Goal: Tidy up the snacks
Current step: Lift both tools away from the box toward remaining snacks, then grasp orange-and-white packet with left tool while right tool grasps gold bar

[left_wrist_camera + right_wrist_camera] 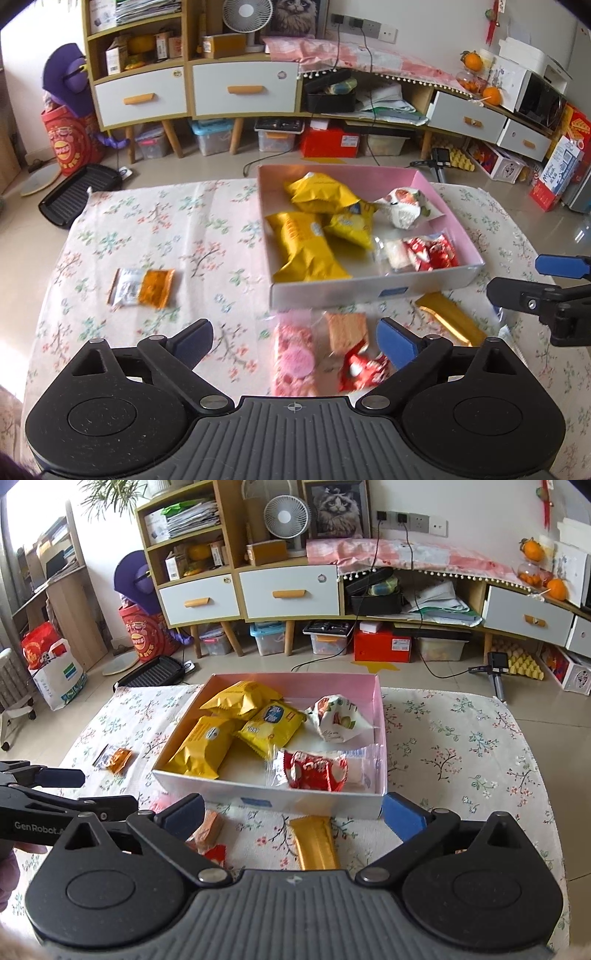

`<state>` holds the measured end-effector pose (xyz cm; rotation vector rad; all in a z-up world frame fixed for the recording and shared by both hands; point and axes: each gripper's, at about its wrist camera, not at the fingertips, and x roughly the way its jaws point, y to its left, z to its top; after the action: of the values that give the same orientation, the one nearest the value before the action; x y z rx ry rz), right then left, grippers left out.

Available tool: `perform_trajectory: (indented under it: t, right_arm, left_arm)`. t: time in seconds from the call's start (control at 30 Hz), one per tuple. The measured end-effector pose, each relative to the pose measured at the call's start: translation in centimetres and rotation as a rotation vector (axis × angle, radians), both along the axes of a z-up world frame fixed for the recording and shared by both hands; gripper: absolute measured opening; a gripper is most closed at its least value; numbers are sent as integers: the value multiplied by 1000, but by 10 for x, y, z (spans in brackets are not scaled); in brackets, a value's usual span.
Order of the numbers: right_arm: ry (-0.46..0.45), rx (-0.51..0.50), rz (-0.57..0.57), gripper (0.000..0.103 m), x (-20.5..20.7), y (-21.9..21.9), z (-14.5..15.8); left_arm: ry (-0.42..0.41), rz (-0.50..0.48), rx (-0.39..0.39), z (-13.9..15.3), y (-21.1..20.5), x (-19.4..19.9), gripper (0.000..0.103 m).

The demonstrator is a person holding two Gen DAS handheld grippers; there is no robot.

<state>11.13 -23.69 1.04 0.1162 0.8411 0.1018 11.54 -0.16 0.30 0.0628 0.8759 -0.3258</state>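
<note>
A pink box (pixel 373 288) (pixel 269 801) on the flowered table holds yellow snack bags (pixel 306 243) (pixel 207 749), a white wrapped snack (pixel 402 206) (pixel 336 716) and a red packet (pixel 432 253) (pixel 314 771). My left gripper (pixel 295 341) is open above a pink packet (pixel 295 358), a biscuit packet (pixel 347 330) and a red candy (pixel 360 369) in front of the box. My right gripper (pixel 293 818) is open over a gold bar (pixel 317 843) (pixel 448 321). An orange-white sachet (pixel 142 286) (pixel 116 758) lies apart at the left.
The floral tablecloth (pixel 177 229) (pixel 461 746) covers the table. Beyond its far edge is floor with a black tray (pixel 79 192), storage bins and a long cabinet (pixel 240 92). The right gripper shows at the right edge of the left wrist view (pixel 546 280).
</note>
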Motion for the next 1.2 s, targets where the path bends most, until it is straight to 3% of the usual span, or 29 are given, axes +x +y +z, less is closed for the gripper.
perform_trajectory:
  t: [0.3, 0.5, 0.77, 1.2]
  right_arm:
    - [-1, -55, 38, 103, -11, 10, -15]
    - [-2, -133, 64, 103, -9, 14, -27]
    - [3, -138, 118, 103, -6, 14, -44]
    - [80, -146, 130, 101, 7, 1, -74]
  left_arm:
    - [-34, 76, 30, -28, 38, -3, 98]
    - [-139, 109, 118, -56, 72, 7, 98]
    - [-174, 179, 71, -77, 108, 44, 98]
    - [-192, 129, 45, -102, 105, 78, 98]
